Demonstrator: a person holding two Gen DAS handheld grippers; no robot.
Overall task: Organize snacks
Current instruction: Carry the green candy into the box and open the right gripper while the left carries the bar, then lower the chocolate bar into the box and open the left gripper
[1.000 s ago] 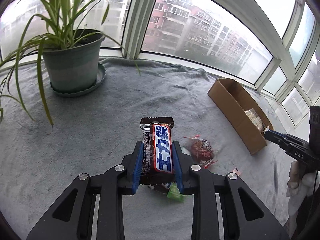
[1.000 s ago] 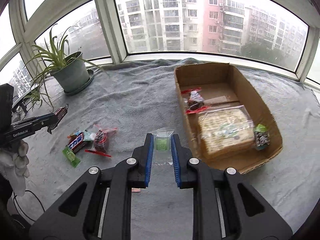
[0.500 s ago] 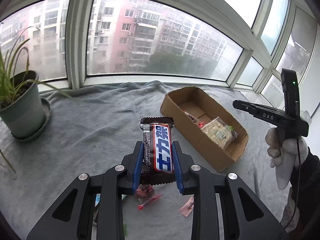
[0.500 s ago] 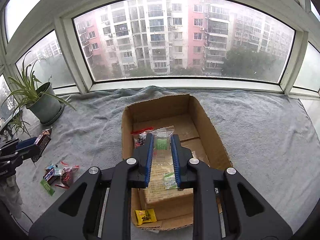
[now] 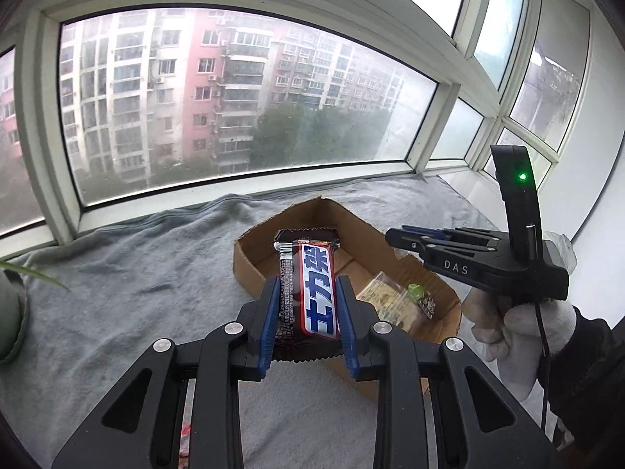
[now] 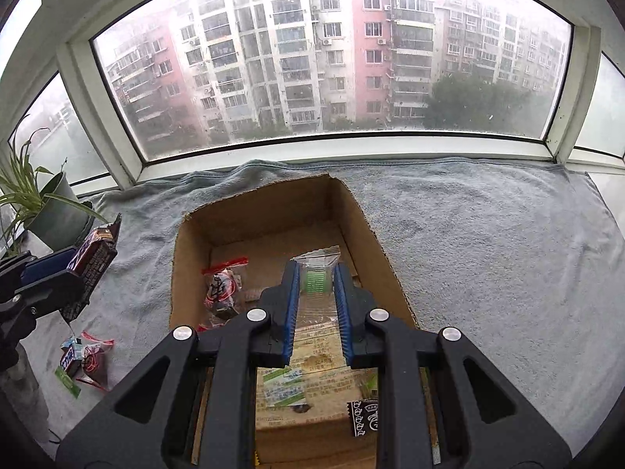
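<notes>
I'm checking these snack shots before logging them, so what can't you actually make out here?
- Right wrist view: near end of the cardboard box and most of the big cracker pack, hidden behind the right tongs.
- Left wrist view: the chocolate bar covers part of the box floor.
- Right wrist view: loose snacks on the towel too small to identify.

This looks like a home: an enclosed balcony or bay-window nook in a high-rise flat. Beyond the jaws in both views runs a curved bay window (image 6: 324, 58) in white frames, its glass misted, with pink and white apartment blocks (image 5: 218, 90) outside. Under the jaws, a grey towel-like blanket (image 6: 488, 234) covers the window ledge. Far left of the right jaws stands a potted spider plant (image 6: 43, 203). Ahead of the jaws sits a cut-down cardboard box (image 6: 273, 203), probably reused packaging, with wrapped snacks inside.
</notes>
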